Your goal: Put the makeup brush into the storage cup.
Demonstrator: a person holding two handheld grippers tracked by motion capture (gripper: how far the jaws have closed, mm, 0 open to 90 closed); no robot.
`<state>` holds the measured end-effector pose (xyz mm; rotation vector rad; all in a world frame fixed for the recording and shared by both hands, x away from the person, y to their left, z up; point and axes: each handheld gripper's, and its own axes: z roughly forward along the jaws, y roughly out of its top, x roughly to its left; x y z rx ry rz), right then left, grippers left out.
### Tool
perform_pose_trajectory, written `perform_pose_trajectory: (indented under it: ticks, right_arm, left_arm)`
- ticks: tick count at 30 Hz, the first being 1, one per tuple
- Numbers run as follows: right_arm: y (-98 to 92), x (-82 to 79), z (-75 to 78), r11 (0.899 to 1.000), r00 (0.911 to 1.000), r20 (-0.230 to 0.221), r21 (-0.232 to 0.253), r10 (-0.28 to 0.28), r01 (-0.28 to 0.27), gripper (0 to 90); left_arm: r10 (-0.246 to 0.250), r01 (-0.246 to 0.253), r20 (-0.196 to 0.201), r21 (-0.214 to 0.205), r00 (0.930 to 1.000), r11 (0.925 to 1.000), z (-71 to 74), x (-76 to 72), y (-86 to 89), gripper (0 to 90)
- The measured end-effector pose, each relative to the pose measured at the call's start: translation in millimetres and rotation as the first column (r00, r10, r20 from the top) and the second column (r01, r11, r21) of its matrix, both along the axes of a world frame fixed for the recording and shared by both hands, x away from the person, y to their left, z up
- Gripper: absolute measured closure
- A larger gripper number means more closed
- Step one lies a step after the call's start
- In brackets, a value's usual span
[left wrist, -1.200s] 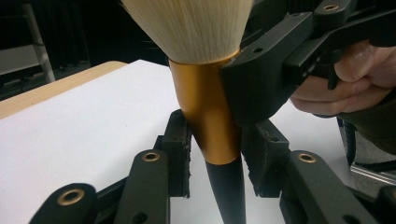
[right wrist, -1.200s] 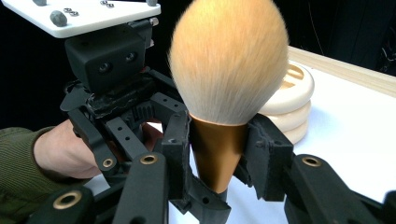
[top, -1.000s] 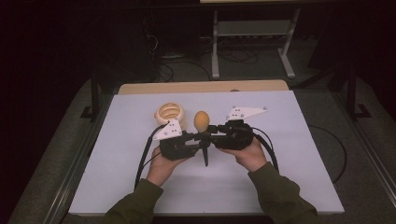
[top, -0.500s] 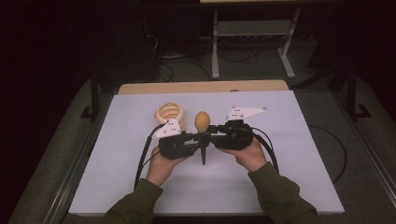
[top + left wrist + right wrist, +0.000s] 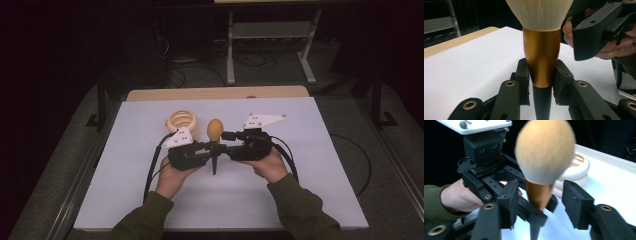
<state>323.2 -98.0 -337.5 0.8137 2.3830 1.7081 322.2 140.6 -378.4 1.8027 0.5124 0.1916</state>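
A makeup brush (image 5: 215,129) stands upright above the white table, with a beige bristle head, a gold ferrule (image 5: 541,57) and a black handle pointing down. My left gripper (image 5: 541,72) is shut on the lower ferrule, both pads pressing on it. My right gripper (image 5: 541,202) faces it from the other side. Its jaws have just been opening. Its pads (image 5: 576,202) stand apart on either side of the ferrule and do not touch it. In the high view the left gripper (image 5: 209,148) and right gripper (image 5: 226,145) meet at the brush, mid-table.
A cream ringed holder (image 5: 181,120) sits on the white table cover (image 5: 310,165), just behind and left of the brush. A wooden edge (image 5: 215,93) runs along the back. Beyond it a metal stand (image 5: 270,35) and cables lie on the dark floor.
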Motion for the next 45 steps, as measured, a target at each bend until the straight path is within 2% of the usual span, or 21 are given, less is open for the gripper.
perform_pose_trajectory:
  ticks: [6,12,15,20,22,27,39,45]
  right_arm:
    - [-5.8,2.8,-0.3,1.000,0.9998,0.010,-0.010,-0.018,0.018,26.3]
    - [-12.3,2.0,-1.7,0.998,0.9981,0.029,-0.021,-0.055,0.056,17.3]
    - [-17.4,1.4,-2.9,0.997,0.9962,0.037,-0.020,-0.079,0.080,15.1]
    - [-26.5,0.1,-6.4,0.990,0.9904,0.058,-0.053,-0.125,0.128,13.2]
    - [-30.1,-0.7,-8.2,0.987,0.9876,0.078,-0.074,-0.136,0.142,12.9]
    - [-42.6,-4.3,-12.1,0.982,0.9844,0.087,-0.094,-0.153,0.161,12.3]
    - [-78.0,-19.2,-22.9,0.974,0.9750,0.093,-0.085,-0.202,0.210,3.0]
    - [-95.5,-25.3,-31.9,0.969,0.9696,0.092,-0.079,-0.227,0.234,1.9]
  left_arm:
    - [0.024,-0.024,0.005,-0.008,0.9997,0.9997,2.9,1.1,6.8,70.2]
    - [0.036,-0.036,0.005,-0.016,0.9993,0.9992,4.8,1.5,11.2,70.3]
    - [0.040,-0.040,0.006,-0.014,0.9992,0.9991,5.5,1.2,13.0,70.3]
    - [0.045,-0.045,0.017,-0.010,0.9988,0.9990,6.7,1.5,16.1,70.3]
    - [0.046,-0.046,0.016,-0.012,0.9988,0.9989,6.8,1.5,16.8,70.2]
    - [0.046,-0.046,0.019,-0.010,0.9987,0.9989,7.1,1.9,18.4,70.3]
    - [0.059,-0.059,0.020,-0.013,0.9980,0.9982,8.6,2.7,23.2,70.3]
    - [0.063,-0.063,0.020,-0.014,0.9978,0.9979,9.1,3.0,24.6,70.3]
